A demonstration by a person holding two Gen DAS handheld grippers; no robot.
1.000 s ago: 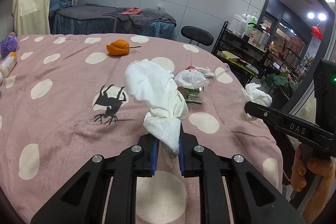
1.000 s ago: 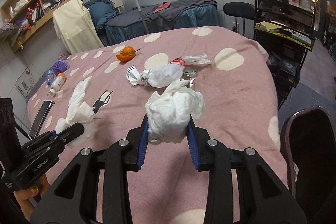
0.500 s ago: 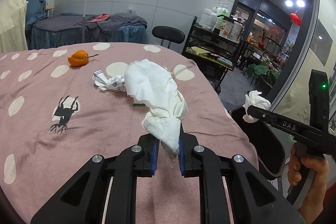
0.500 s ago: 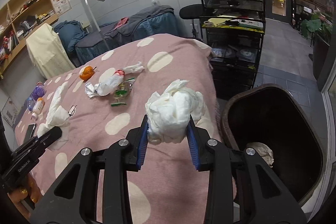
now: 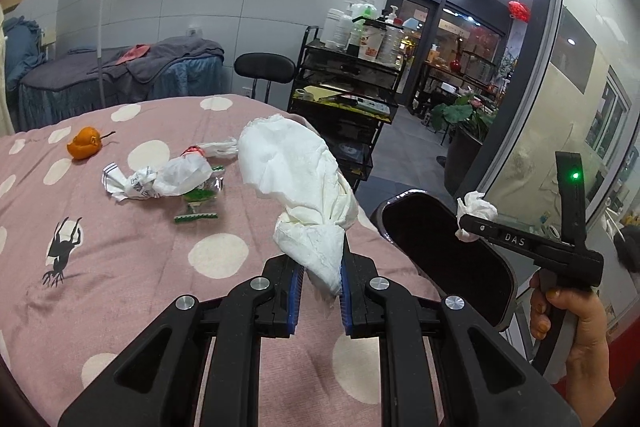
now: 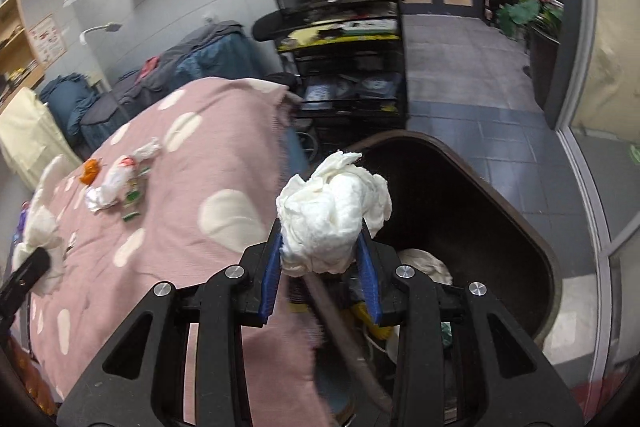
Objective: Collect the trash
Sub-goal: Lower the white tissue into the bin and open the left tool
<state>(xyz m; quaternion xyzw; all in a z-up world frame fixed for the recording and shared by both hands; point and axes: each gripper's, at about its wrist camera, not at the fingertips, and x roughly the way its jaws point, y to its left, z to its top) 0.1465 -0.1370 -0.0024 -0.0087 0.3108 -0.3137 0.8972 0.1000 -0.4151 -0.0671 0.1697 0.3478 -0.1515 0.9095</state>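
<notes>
Here the left claw (image 5: 320,285) is clamped on the tail of a long white tissue (image 5: 304,183) that rises above the pink spotted bed cover (image 5: 132,251), near its edge beside the dark trash bin (image 5: 452,247). The right claw (image 6: 320,267) grips a crumpled white tissue wad (image 6: 332,215), held over the near rim of the trash bin (image 6: 480,219), where more white paper lies inside. On the bed remain a crumpled plastic bag (image 5: 176,177), a green wrapper (image 5: 198,205) and an orange peel (image 5: 84,143).
</notes>
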